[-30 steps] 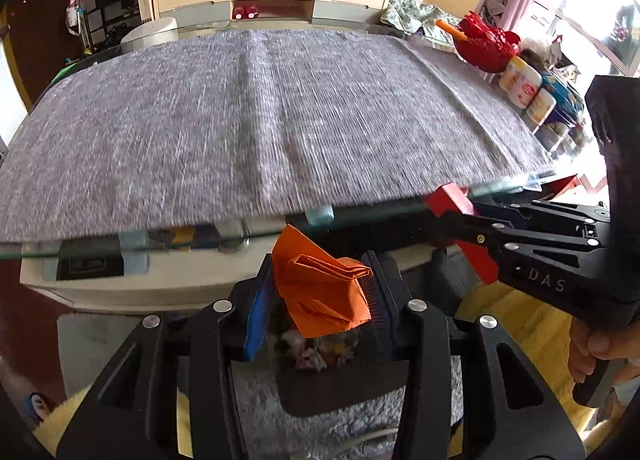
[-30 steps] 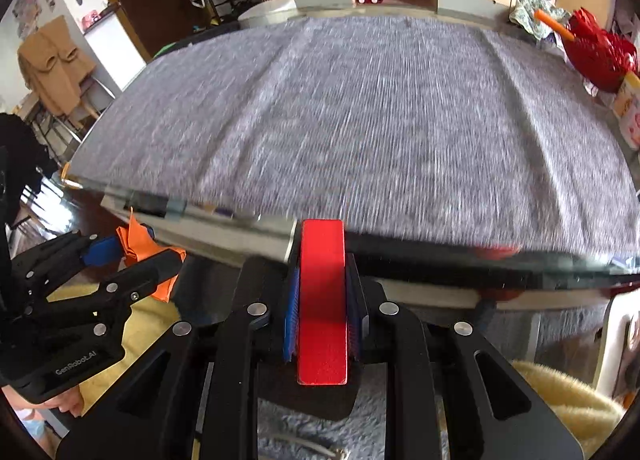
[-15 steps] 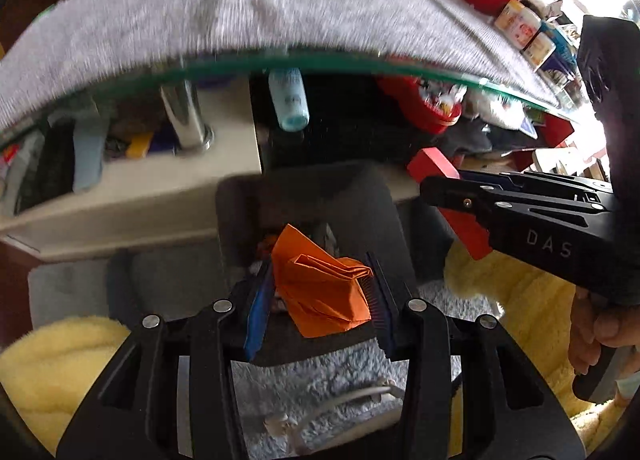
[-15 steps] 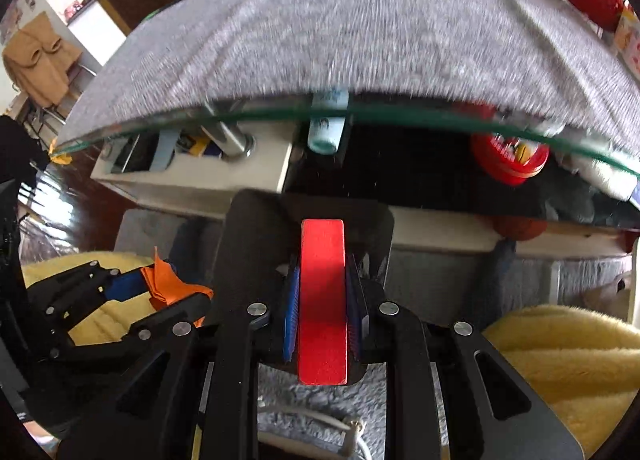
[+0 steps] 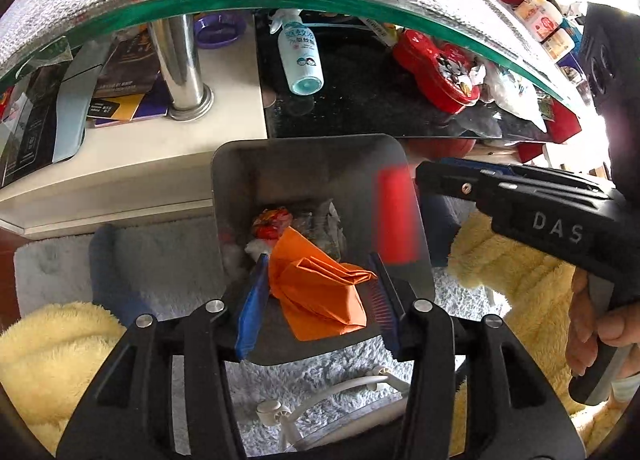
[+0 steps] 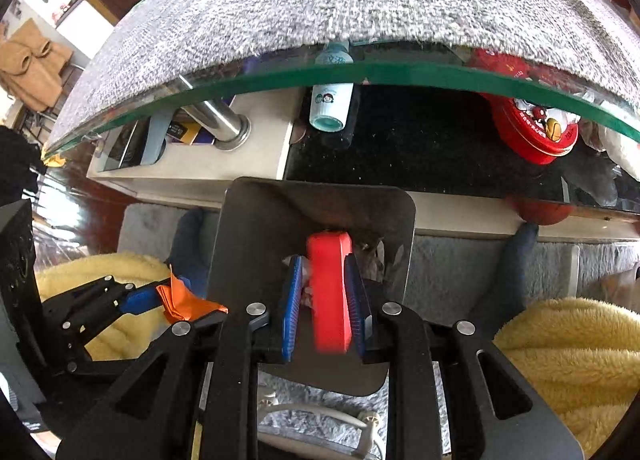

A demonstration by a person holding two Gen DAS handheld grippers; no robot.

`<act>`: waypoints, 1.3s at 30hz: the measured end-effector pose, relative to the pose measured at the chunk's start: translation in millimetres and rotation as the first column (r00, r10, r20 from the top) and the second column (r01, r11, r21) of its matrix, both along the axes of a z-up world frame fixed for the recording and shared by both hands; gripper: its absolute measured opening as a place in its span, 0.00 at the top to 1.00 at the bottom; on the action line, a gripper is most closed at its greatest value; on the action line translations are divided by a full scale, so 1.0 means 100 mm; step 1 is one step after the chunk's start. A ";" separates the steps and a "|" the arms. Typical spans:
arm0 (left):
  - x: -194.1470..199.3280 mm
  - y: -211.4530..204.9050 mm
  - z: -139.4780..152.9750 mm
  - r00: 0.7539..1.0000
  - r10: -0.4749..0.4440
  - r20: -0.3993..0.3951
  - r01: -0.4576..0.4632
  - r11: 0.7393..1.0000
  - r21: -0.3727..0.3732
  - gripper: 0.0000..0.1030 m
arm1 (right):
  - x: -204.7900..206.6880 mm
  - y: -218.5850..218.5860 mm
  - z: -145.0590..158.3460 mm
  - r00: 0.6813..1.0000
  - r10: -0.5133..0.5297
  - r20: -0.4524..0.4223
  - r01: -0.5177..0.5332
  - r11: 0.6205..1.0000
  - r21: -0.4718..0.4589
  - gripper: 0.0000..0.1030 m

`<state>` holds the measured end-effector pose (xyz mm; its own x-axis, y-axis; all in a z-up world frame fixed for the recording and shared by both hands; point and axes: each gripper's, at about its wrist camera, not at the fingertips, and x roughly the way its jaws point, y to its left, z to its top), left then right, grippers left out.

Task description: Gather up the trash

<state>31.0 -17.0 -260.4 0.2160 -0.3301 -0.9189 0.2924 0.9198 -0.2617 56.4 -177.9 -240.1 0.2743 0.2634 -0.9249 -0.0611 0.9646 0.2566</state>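
Left gripper (image 5: 320,300): lower centre of the left view, fingers opening, folded orange paper (image 5: 320,292) between them, its right tip touching the right pad, a gap at the left pad.
Right gripper (image 6: 324,300): lower centre of the right view, narrow fingers opening around an upright red block (image 6: 330,292); left pad stands clear of it, right pad touches it.
Trash bin (image 5: 304,167): dark, square-mouthed, directly below both grippers on a pale fluffy rug (image 5: 160,256); wrappers lie at its bottom.
White cable (image 5: 340,388): on the rug, near edge of the frame.
Desk (image 6: 320,3): glass-edged, grey cloth on top, across the upper frame; a pale blue bottle (image 5: 300,55) lies on the shelf beneath.
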 end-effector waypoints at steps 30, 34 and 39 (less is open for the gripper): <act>-0.44 0.39 2.06 0.778 0.195 0.597 -0.200 0.978 -0.058 0.08 | -0.75 -0.81 1.81 0.792 -0.219 0.570 0.317 0.945 -0.078 0.03; -0.52 0.39 2.41 0.721 0.204 0.662 -0.212 0.975 -0.069 0.08 | -0.90 -0.82 2.11 0.729 -0.207 0.652 0.338 0.938 -0.081 0.03; -0.59 0.41 2.78 0.652 0.214 0.727 -0.244 0.968 -0.066 0.08 | -1.05 -0.82 2.42 0.668 -0.202 0.716 0.369 0.926 -0.082 0.03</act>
<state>-28.2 24.4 17.5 0.8809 -0.1496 -0.4491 0.1541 0.9877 -0.0268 -48.7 -260.0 2.3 0.8783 -0.1068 -0.4660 0.1490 0.9873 0.0545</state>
